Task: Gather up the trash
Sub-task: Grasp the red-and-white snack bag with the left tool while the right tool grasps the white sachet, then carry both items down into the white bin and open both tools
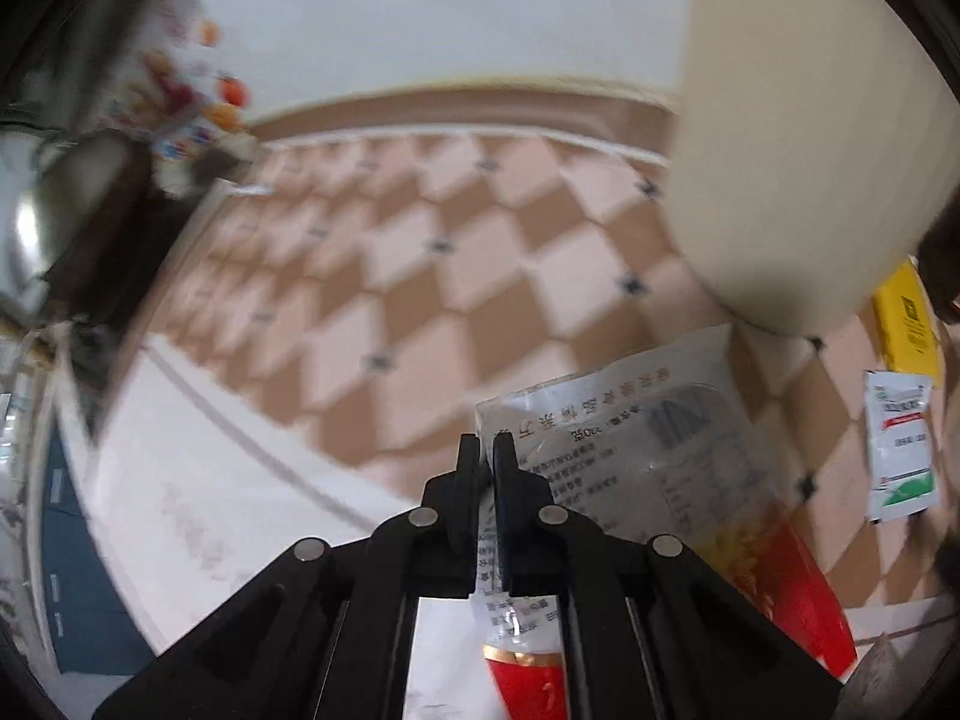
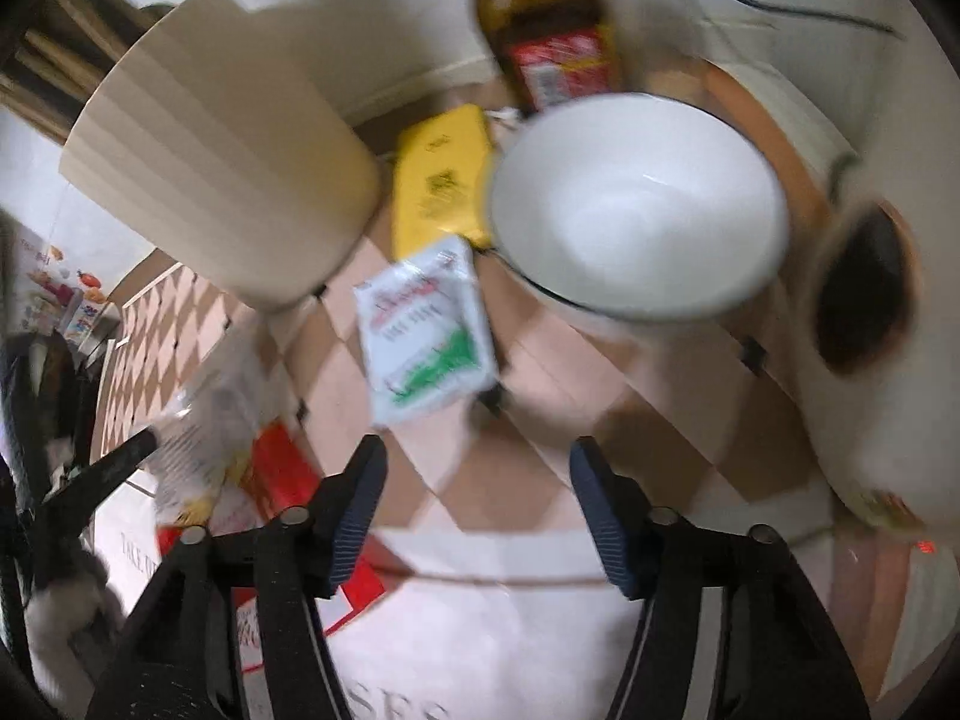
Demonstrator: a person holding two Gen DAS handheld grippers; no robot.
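Crinkled clear plastic sits pinched between my left tongs (image 1: 486, 450): a printed wrapper (image 1: 630, 456) with black lettering up top and a red and gold lower end. Its edge runs down between the two black fingers, which are pressed tight together on it. The rest of the wrapper fans out to the right of the tongs over the checked pink and tan tablecloth (image 1: 420, 276).

My right tongs (image 2: 477, 480) stand apart with nothing between the blue-ridged pads (image 2: 360, 510); only the cloth shows in the gap. Just ahead of them lies a small white sachet (image 2: 426, 330) with red print and a green corner, flat on the cloth. From the left camera the same sachet (image 1: 900, 450) appears far right, well apart from the wrapper I hold.

Beyond the sachet is a yellow packet (image 2: 441, 180), its near end touching or just under the sachet's far edge; I cannot tell which. To the right of both sits a white bowl (image 2: 636, 204), tilted in my view, with a dark rim line. A cream bin (image 2: 228, 180) stands to the left of the yellow packet. Behind the bowl is a brown bottle (image 2: 540, 18) with a red label. From the right camera the held wrapper (image 2: 204, 438) shows at lower left, blurred.
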